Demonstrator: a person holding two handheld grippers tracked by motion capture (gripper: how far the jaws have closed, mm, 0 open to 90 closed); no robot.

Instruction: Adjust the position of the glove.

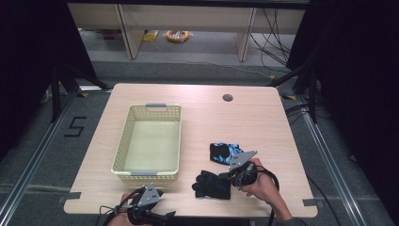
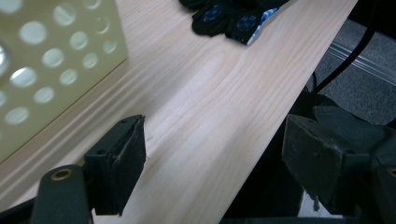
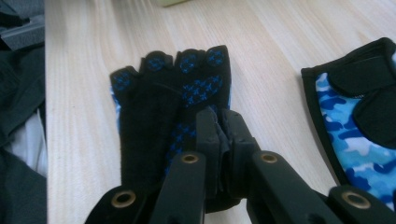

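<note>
At a wooden table, the right gripper is pressing its jaws together on the wrist end of a black glove w/ blue dots — the glove is lying flat on the table directly under and ahead of the jaws, fingers pointing away from the tool. In the high view the same glove is sitting near the front edge, just left of the right gripper. Two gloves in all: the second, a blue camouflage glove, is lying just beside the first, to the right in the right gripper view. One cream basket is standing well to the left. The left gripper is hanging at the table's front edge w/ jaws wide apart — holding nothing, touching nothing.
</note>
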